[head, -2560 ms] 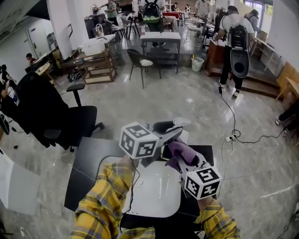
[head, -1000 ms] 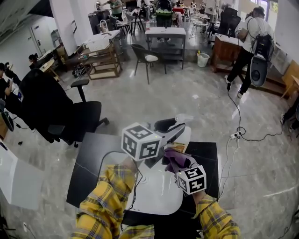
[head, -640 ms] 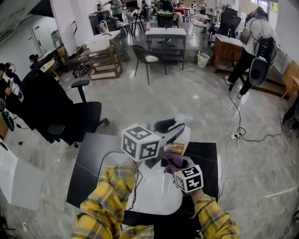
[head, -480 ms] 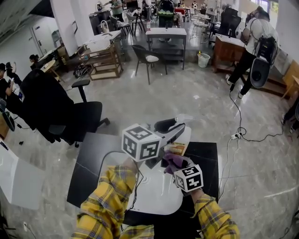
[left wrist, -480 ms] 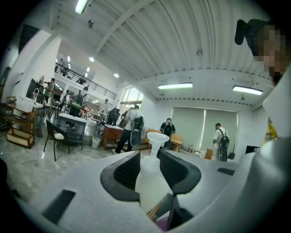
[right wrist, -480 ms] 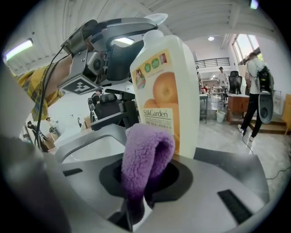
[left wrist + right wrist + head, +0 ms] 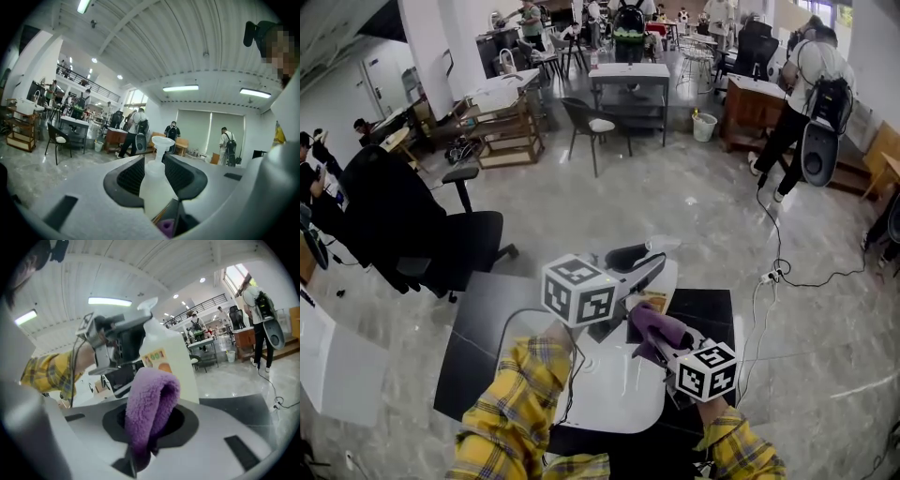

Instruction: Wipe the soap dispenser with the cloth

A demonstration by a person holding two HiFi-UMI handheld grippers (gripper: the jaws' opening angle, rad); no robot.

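Note:
The soap dispenser (image 7: 649,281) is a white pump bottle with an orange label, held up over the table. My left gripper (image 7: 630,264) is shut on it, and in the left gripper view the bottle (image 7: 155,183) fills the gap between the black pads, its nozzle on top. My right gripper (image 7: 667,345) is shut on the folded purple cloth (image 7: 654,326), which sits at the bottle's labelled lower side. In the right gripper view the cloth (image 7: 151,401) stands up from the right gripper (image 7: 149,426) in front of the bottle (image 7: 172,363) and the left gripper (image 7: 116,341).
Below my hands lies a white rounded board (image 7: 614,398) on a black table (image 7: 478,323). A black office chair (image 7: 441,239) stands to the left on the marble floor. A cable (image 7: 769,272) runs across the floor on the right. People and desks are far behind.
My right gripper has shifted to the lower right of the head view and rolled, with the cloth still at the bottle's side. The left gripper and the bottle have stayed put.

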